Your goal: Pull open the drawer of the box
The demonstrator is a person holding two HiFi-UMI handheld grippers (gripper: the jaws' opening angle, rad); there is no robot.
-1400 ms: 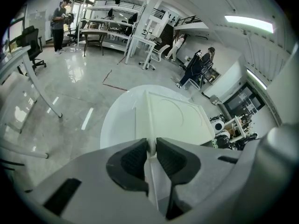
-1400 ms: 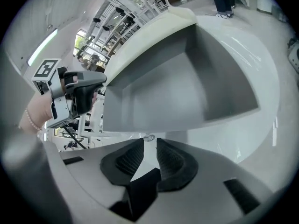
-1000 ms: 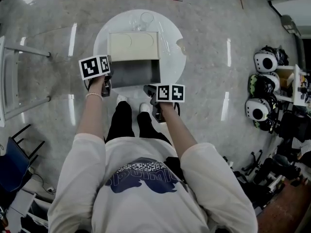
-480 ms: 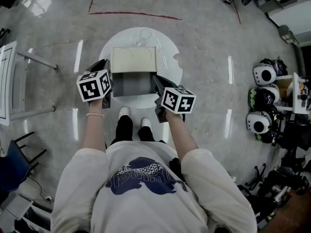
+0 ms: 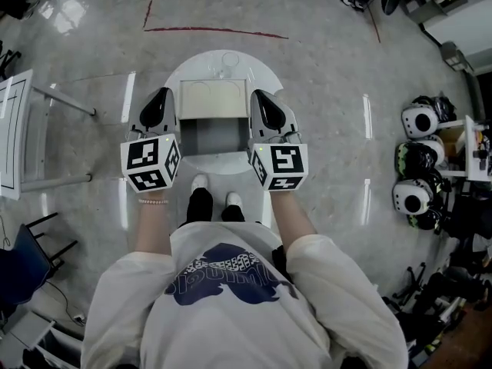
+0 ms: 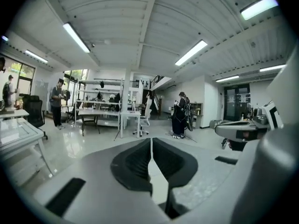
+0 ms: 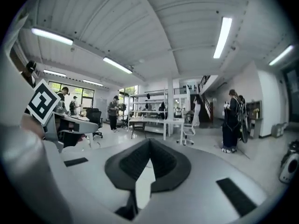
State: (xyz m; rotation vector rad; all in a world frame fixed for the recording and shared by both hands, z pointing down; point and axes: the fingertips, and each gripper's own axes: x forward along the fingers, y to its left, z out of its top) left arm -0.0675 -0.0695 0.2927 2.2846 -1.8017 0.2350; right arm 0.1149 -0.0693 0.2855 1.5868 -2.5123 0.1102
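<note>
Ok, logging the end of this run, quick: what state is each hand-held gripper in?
Left hand-held gripper: jaws have just been closing, now together, nothing between them.
Right hand-held gripper: closed, empty.

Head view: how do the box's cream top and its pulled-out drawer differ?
The box's top is cream and closed over; the drawer is grey and open upward. The top lies farther from the person on the round white table; the drawer juts out toward the person. Both are rectangular and about equally wide.
</note>
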